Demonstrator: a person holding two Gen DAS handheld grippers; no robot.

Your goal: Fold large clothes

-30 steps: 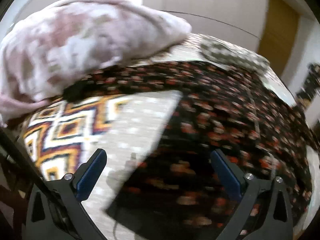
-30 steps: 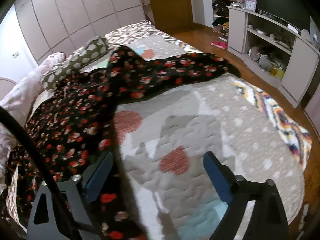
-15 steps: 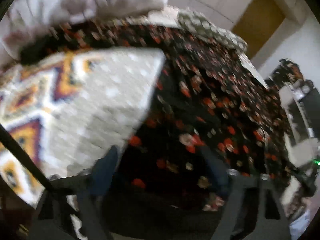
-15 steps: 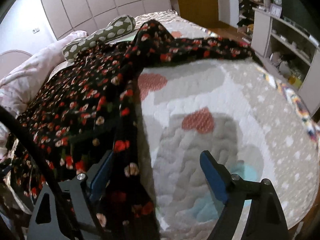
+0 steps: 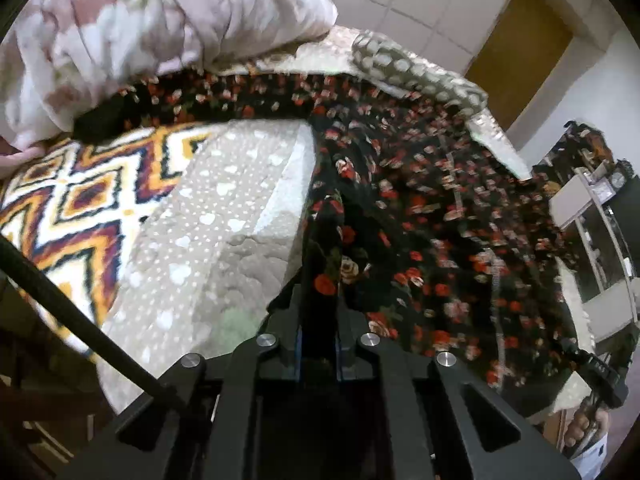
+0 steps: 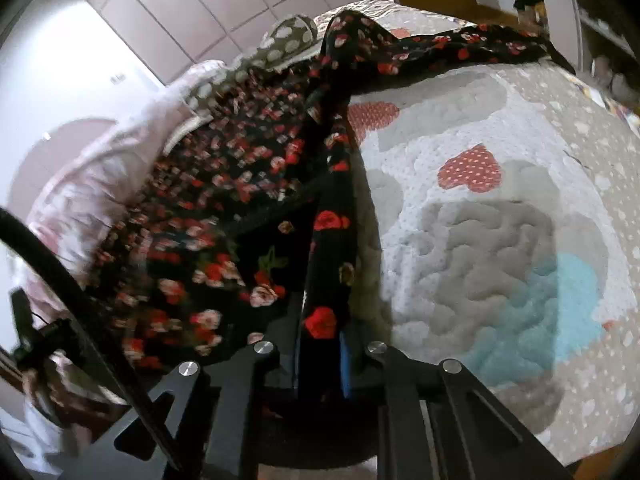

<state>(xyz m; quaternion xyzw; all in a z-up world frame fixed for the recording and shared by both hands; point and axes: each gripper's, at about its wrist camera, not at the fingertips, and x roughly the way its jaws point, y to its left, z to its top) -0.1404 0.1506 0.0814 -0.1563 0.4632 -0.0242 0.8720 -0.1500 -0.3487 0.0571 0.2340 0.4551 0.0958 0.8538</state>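
A large black garment with red and pink flowers (image 5: 432,216) lies spread on the bed. My left gripper (image 5: 318,336) is shut on its near left edge, and the cloth rises in a taut fold from the jaws. My right gripper (image 6: 322,344) is shut on the garment's (image 6: 224,184) near right edge, where a narrow strip of cloth runs up from the jaws. A long sleeve (image 6: 452,46) stretches away to the far right across the bed. The right gripper also shows in the left wrist view (image 5: 596,376) at the lower right.
The bed has a quilted cover with hearts (image 6: 492,216) and a zigzag border (image 5: 68,204). A pink blanket (image 5: 132,36) is heaped at the head. A dotted olive pillow (image 5: 416,68) lies behind the garment. White shelves (image 5: 600,232) and a wooden door (image 5: 520,36) stand beyond the bed.
Both grippers were open above the bed. They have come down to the garment's near edge and shut on it, one at each side.
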